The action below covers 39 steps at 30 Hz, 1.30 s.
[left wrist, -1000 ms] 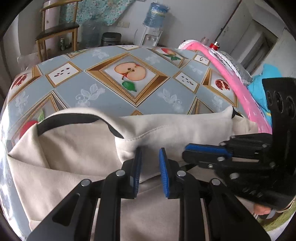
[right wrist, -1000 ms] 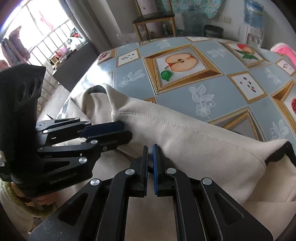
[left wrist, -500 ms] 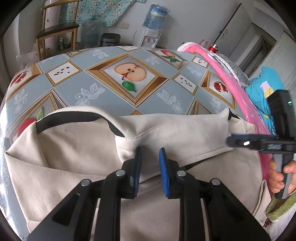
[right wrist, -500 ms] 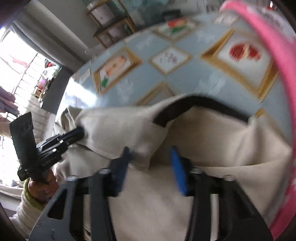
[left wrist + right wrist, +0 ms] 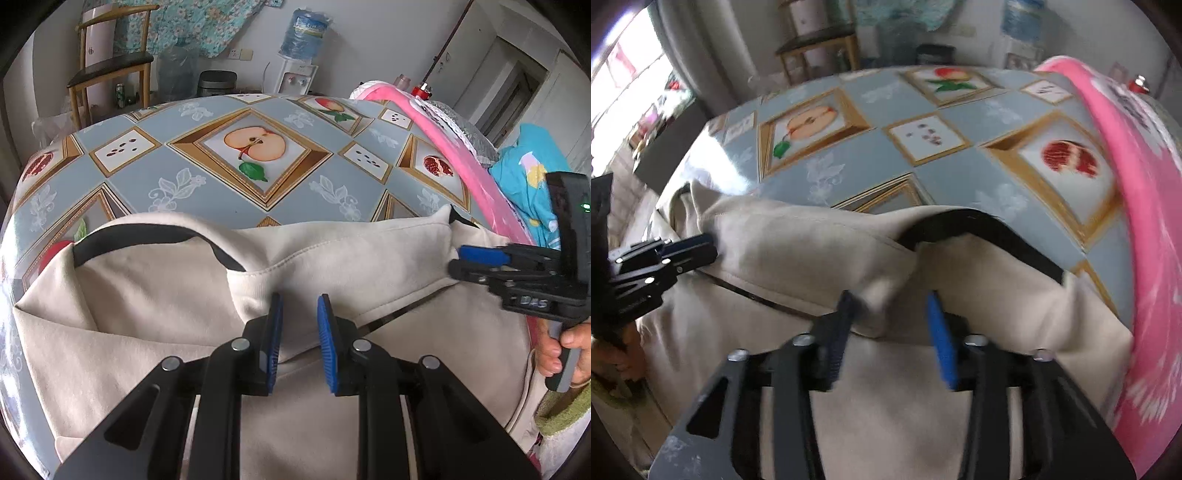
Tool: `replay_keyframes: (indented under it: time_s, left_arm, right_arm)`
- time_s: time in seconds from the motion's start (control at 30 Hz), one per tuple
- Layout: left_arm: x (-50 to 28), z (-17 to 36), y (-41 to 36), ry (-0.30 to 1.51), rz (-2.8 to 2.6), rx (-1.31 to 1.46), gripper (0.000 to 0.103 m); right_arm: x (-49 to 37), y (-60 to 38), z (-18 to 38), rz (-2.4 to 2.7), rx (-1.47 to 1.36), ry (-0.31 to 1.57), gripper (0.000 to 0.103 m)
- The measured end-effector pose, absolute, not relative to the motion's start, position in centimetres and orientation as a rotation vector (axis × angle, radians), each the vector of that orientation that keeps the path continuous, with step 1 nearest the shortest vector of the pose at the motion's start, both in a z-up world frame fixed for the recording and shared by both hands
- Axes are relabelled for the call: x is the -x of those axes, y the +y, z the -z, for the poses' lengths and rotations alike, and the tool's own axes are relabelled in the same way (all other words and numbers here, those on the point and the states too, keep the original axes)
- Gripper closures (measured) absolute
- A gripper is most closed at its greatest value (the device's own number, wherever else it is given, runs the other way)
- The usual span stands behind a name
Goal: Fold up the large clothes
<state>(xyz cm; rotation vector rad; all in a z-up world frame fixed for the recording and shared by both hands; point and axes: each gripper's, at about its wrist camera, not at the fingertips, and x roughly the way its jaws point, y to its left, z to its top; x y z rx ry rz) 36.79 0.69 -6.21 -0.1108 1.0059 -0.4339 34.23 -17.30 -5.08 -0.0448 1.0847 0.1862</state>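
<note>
A large beige garment with black trim (image 5: 155, 302) lies partly folded on the near half of the table and also fills the right wrist view (image 5: 798, 254). My left gripper (image 5: 299, 325) is open, its blue pads on either side of a folded edge of the cloth near the middle. My right gripper (image 5: 892, 325) is open over the garment's right end, with a fold of cloth between its fingers; it shows from the side in the left wrist view (image 5: 465, 260). The left gripper shows at the left in the right wrist view (image 5: 698, 247).
The table (image 5: 207, 173) has a blue-grey cloth with fruit pictures. A pink hoop-like rim (image 5: 443, 129) with a blue cloth (image 5: 528, 184) runs along the right edge. A wooden chair (image 5: 110, 74) and a water dispenser (image 5: 299, 55) stand behind.
My right gripper moved from beside the left one to the garment's right end and opened. My left gripper has stayed in place, open.
</note>
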Motion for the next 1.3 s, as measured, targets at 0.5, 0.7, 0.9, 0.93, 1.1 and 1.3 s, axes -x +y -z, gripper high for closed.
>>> replay_keyframes:
  time_s: [0.5, 0.7, 0.9, 0.93, 1.1, 1.3]
  left_arm:
    - [-36.8, 6.2, 0.9, 1.002, 0.443, 0.128, 0.083]
    - [-36.8, 6.3, 1.4, 0.995, 0.457, 0.158, 0.083]
    - [-36.9, 6.4, 2.0, 0.995, 0.474, 0.204, 0.083]
    - [-36.9, 6.4, 2.2, 0.998, 0.475, 0.211, 0.083]
    - [-37.0, 3.7, 2.9, 0.929, 0.493, 0.243, 0.083]
    - [-39.9, 4.2, 1.7, 0.984, 0.4, 0.131, 0.077]
  right_arm:
    - [-35.0, -8.4, 6.6, -0.372, 0.148, 1.035, 0.09]
    - [-34.5, -8.6, 4.1, -0.395, 0.112, 1.005, 0.094]
    - [-36.0, -6.9, 6.6, -0.419, 0.11, 1.02, 0.094]
    - [-35.9, -7.0, 6.7, -0.423, 0.104, 1.012, 0.094]
    - [-35.7, -7.3, 6.8, -0.435, 0.091, 1.014, 0.094]
    - [-35.7, -7.6, 6.9, -0.448, 0.073, 1.006, 0.094]
